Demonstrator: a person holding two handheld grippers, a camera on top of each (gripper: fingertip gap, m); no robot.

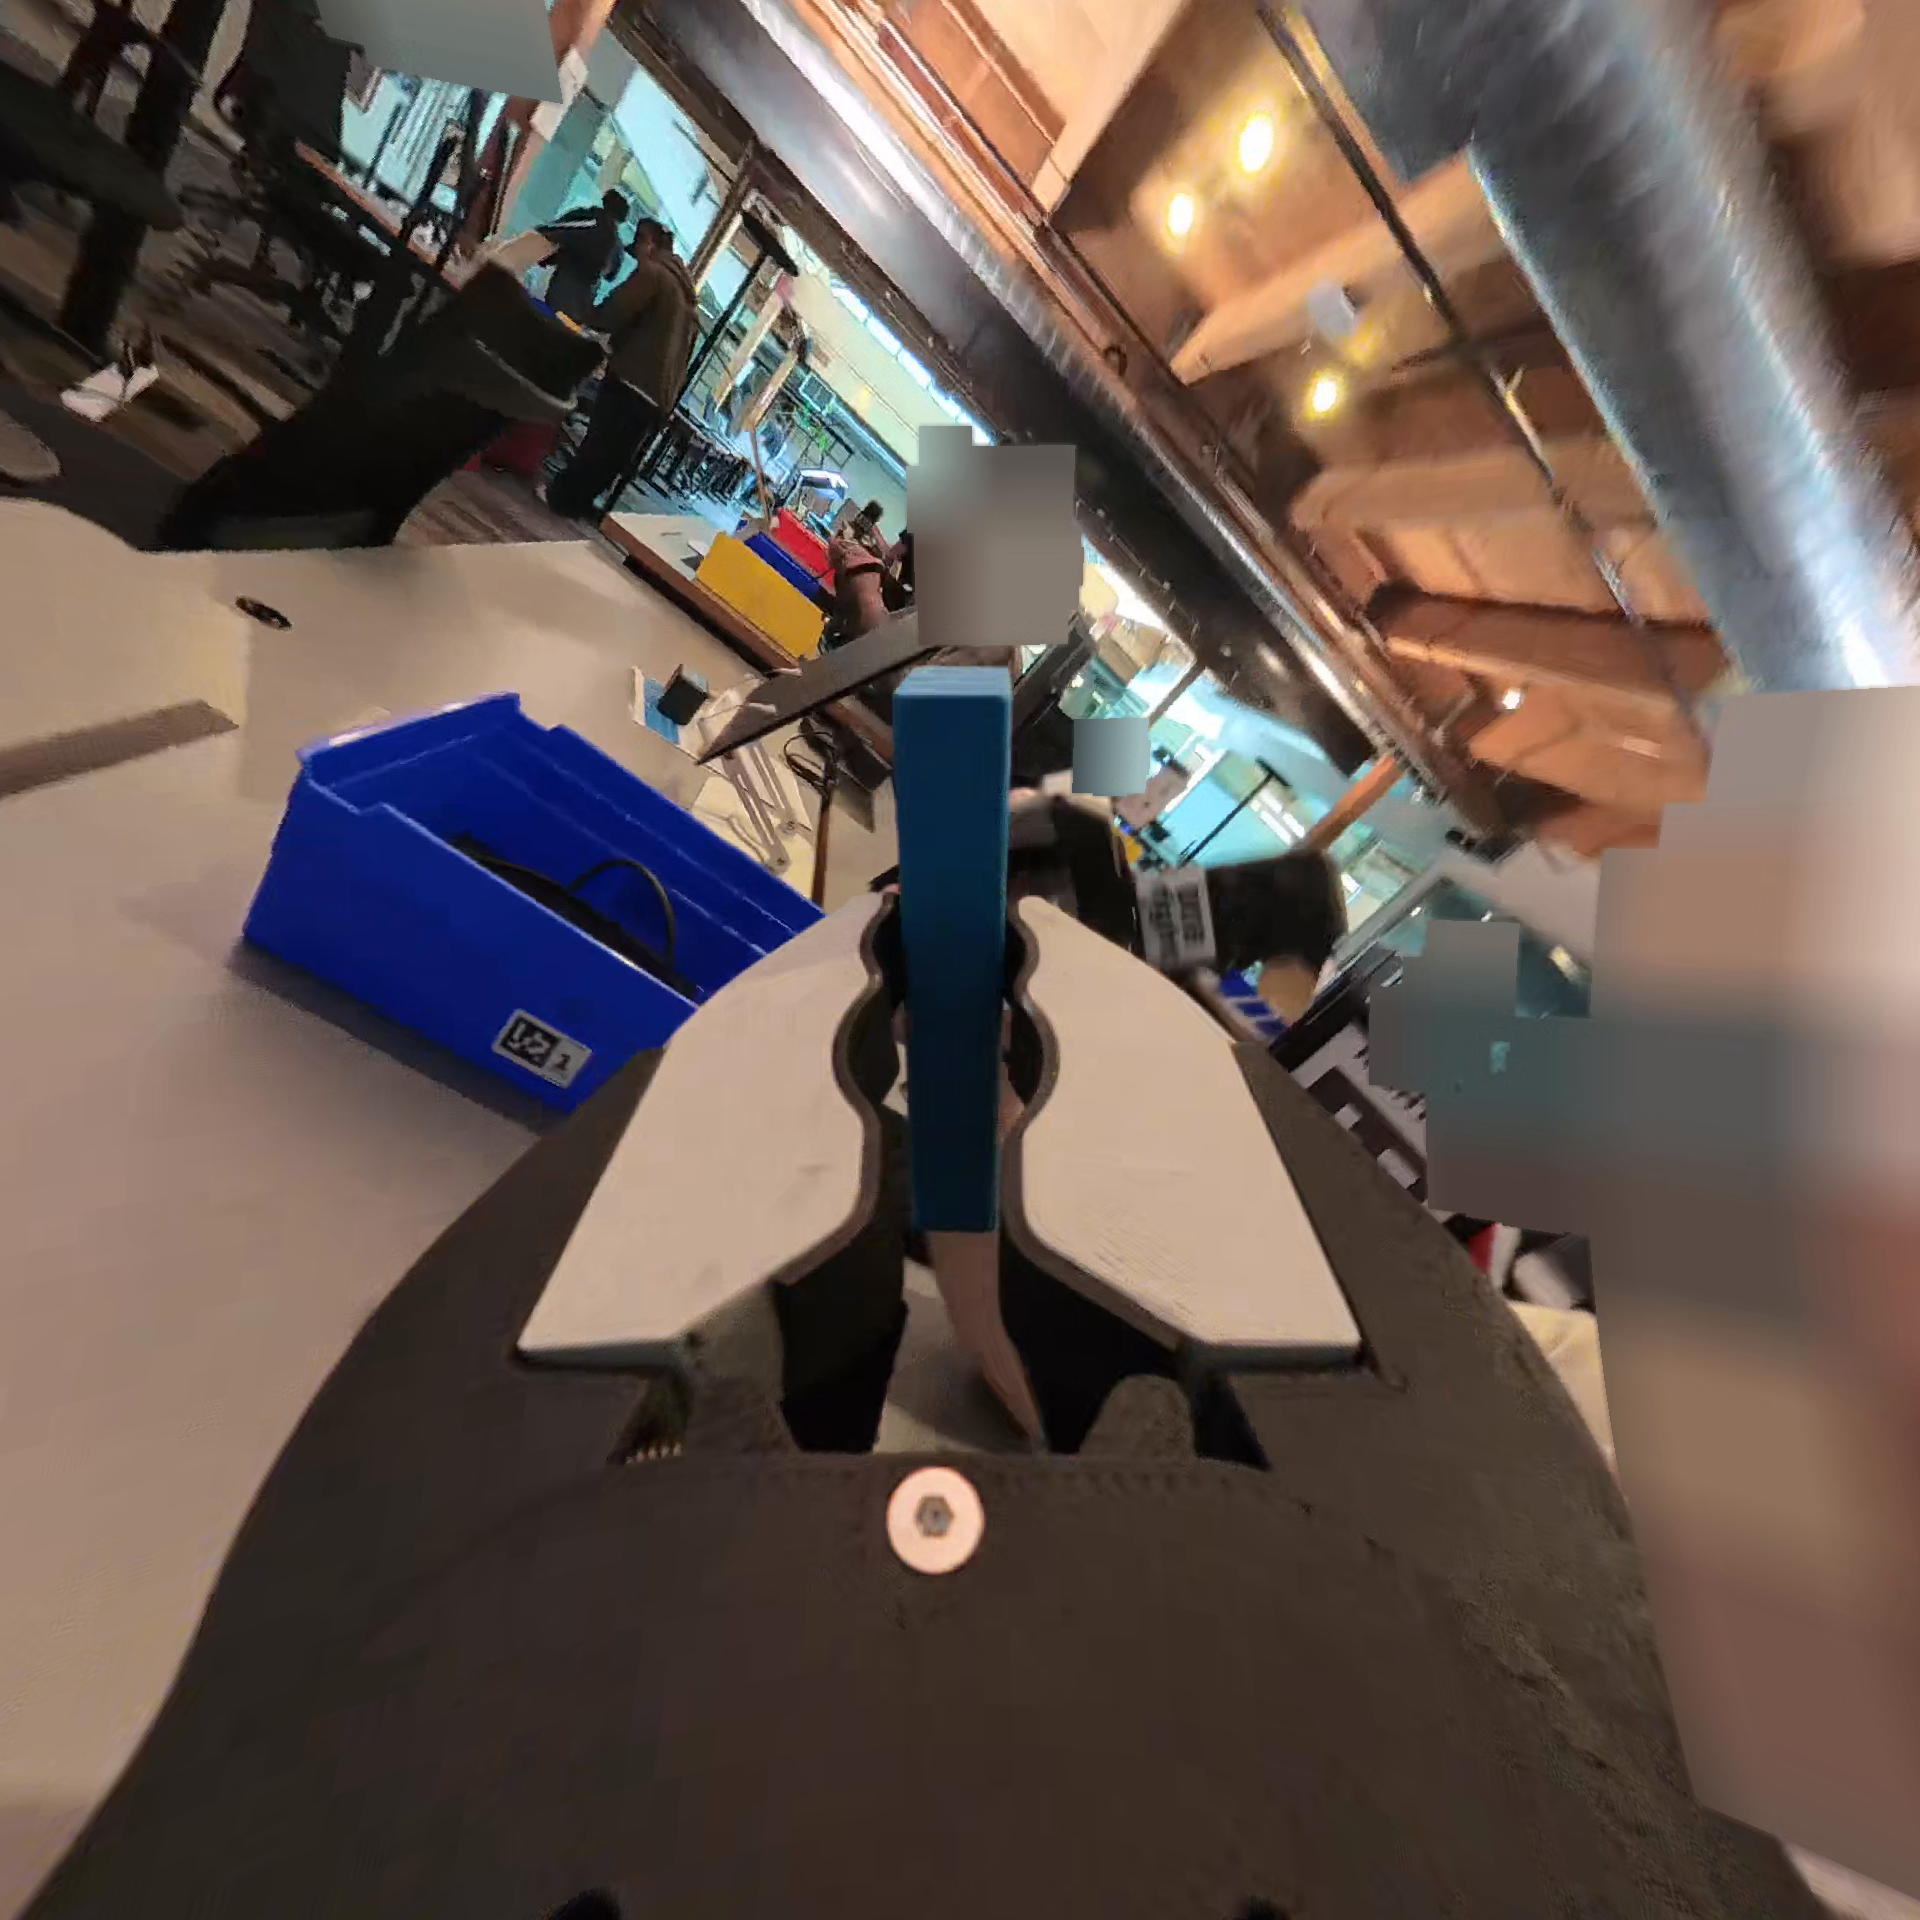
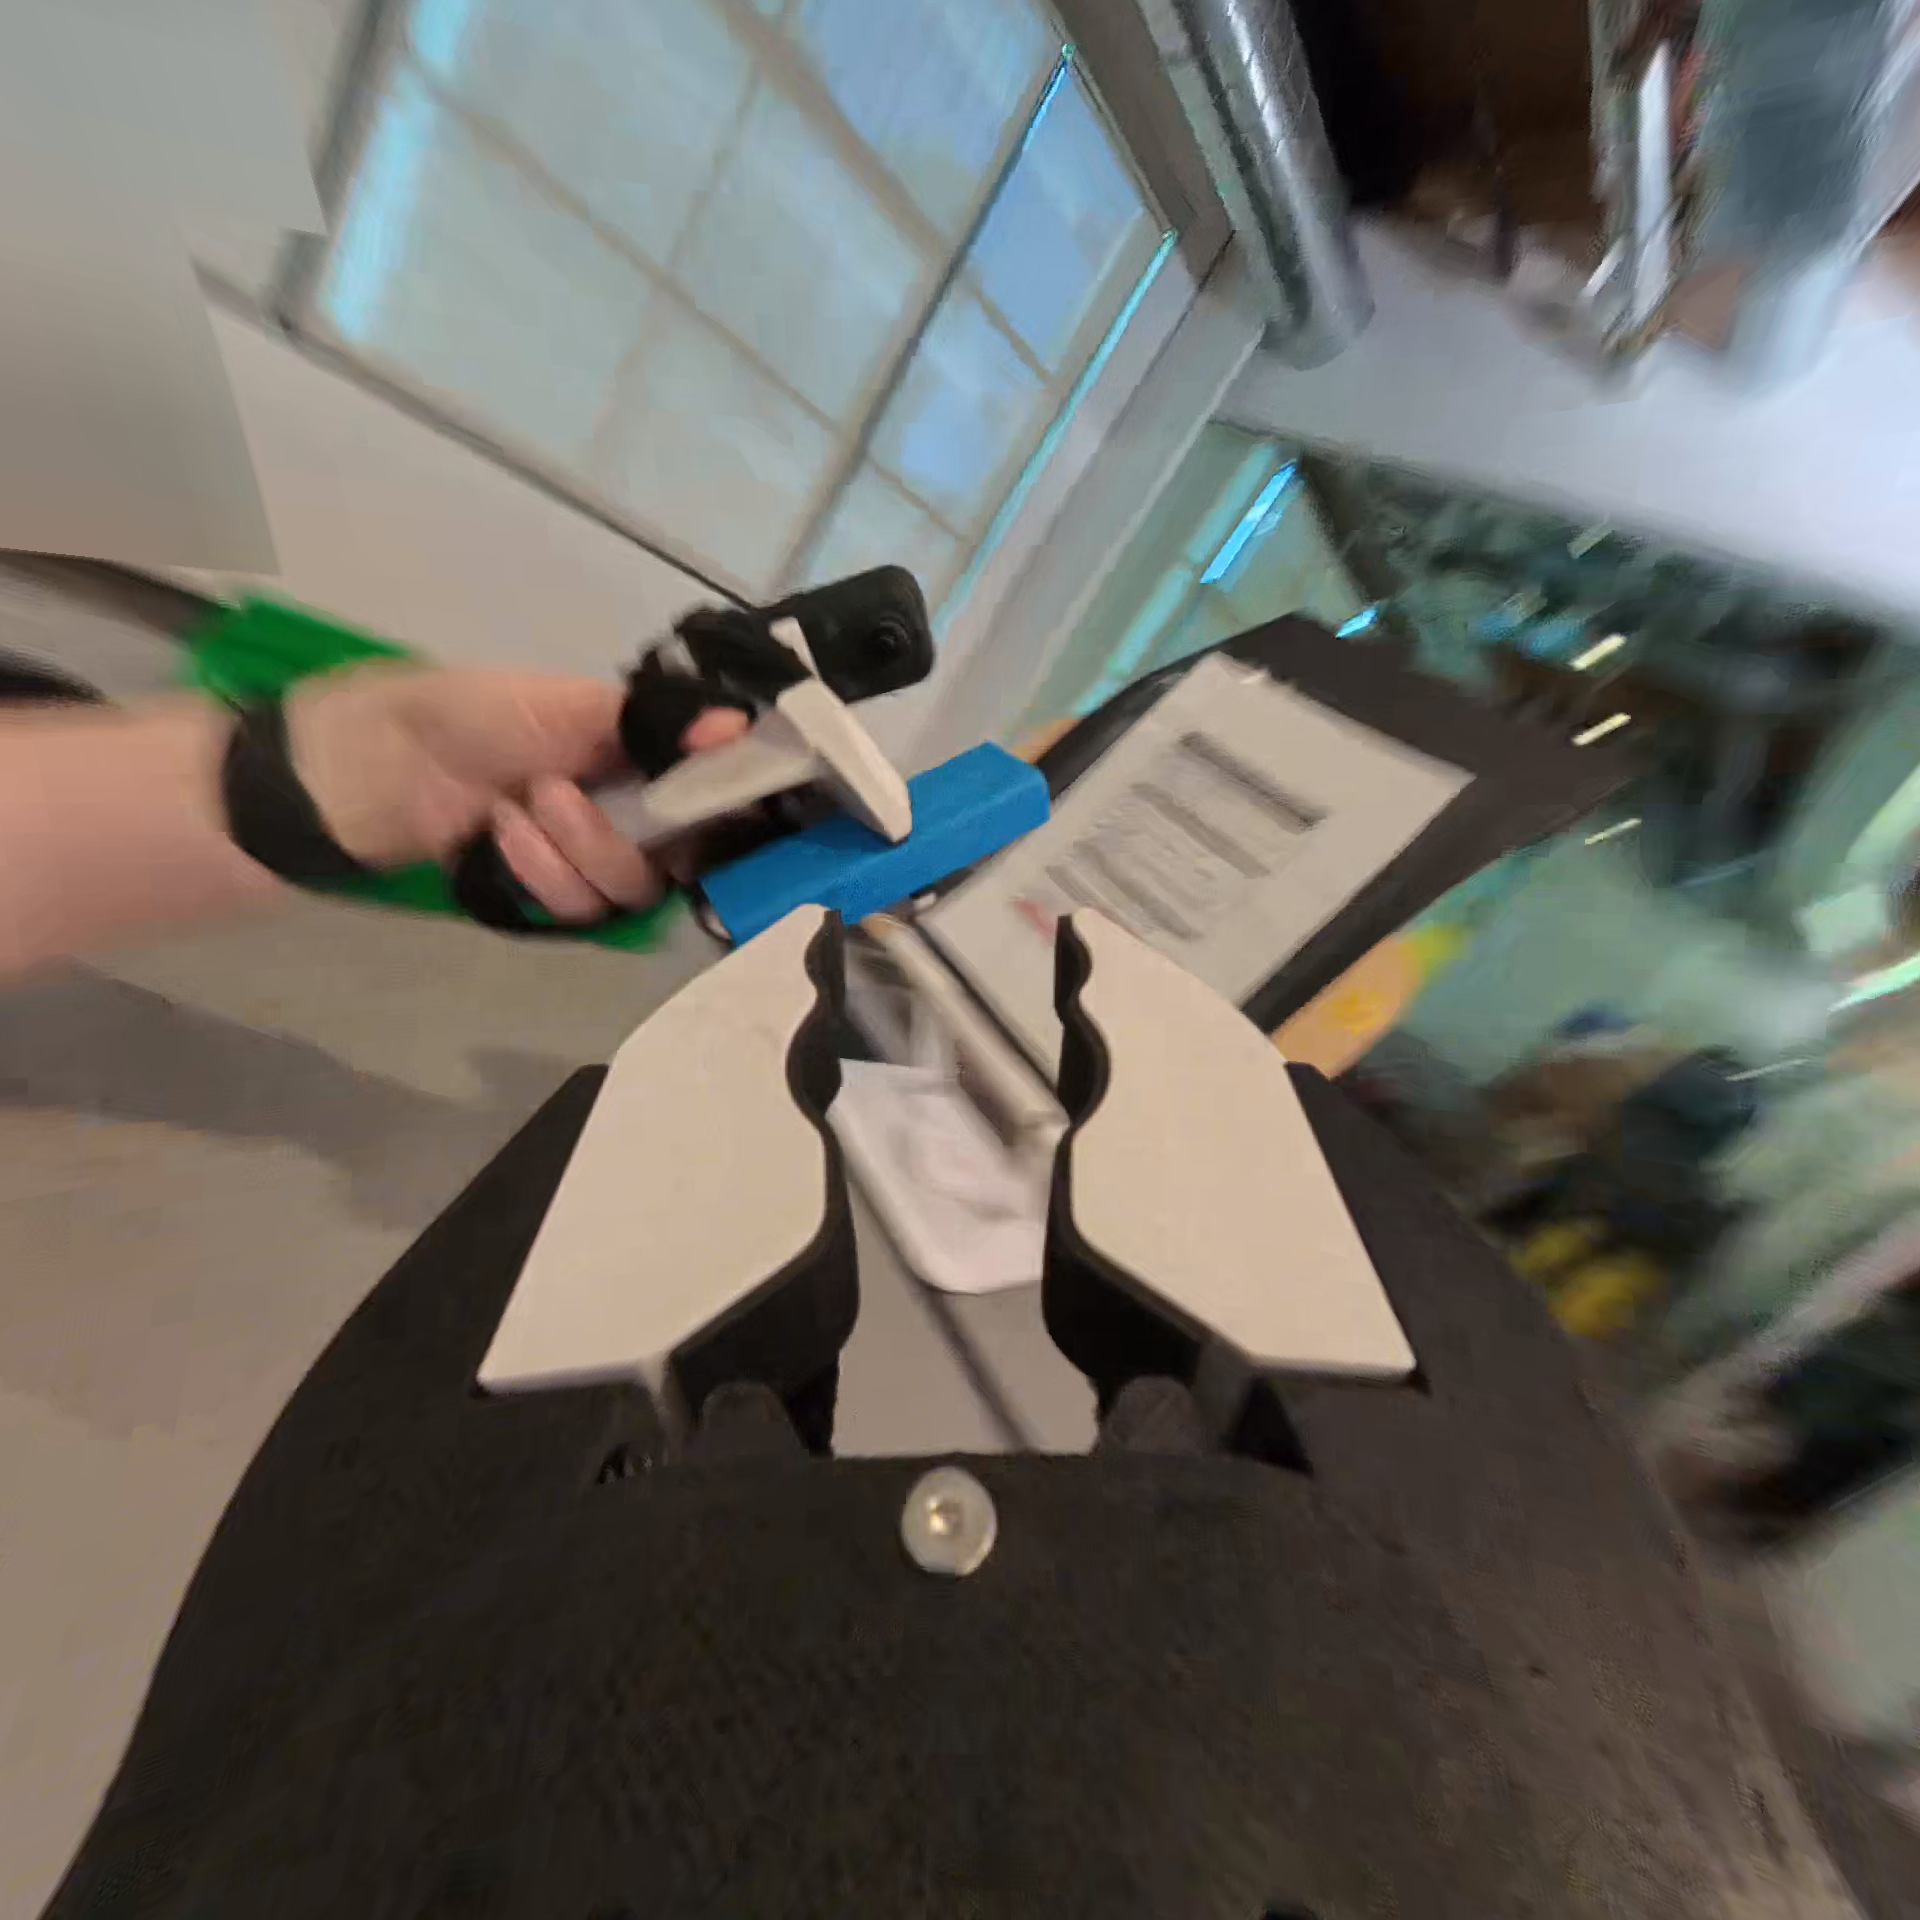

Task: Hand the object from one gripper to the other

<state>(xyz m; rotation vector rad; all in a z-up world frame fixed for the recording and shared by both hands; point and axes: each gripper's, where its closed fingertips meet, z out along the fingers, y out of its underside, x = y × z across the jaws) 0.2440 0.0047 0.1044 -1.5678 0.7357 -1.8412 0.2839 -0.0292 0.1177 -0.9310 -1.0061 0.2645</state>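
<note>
A long blue block (image 1: 951, 935) stands upright between my left gripper's (image 1: 951, 920) two pale fingers, and both pads press on its sides. In the right wrist view the same block (image 2: 883, 847) lies slanted in the left gripper (image 2: 831, 769), which a person's hand (image 2: 447, 769) holds at mid-left. My right gripper (image 2: 940, 925) is open and holds nothing. Its fingertips sit just below and in front of the block without touching it. The right gripper shows dark and blurred beyond the block in the left wrist view (image 1: 1195, 904).
A blue bin (image 1: 499, 904) with black cable inside sits on the pale table (image 1: 156, 1091) at the left. A black-framed sheet of paper (image 2: 1216, 821) stands behind the block. Farther off are people, yellow, blue and red bins (image 1: 764, 587), a window and ceiling ducts.
</note>
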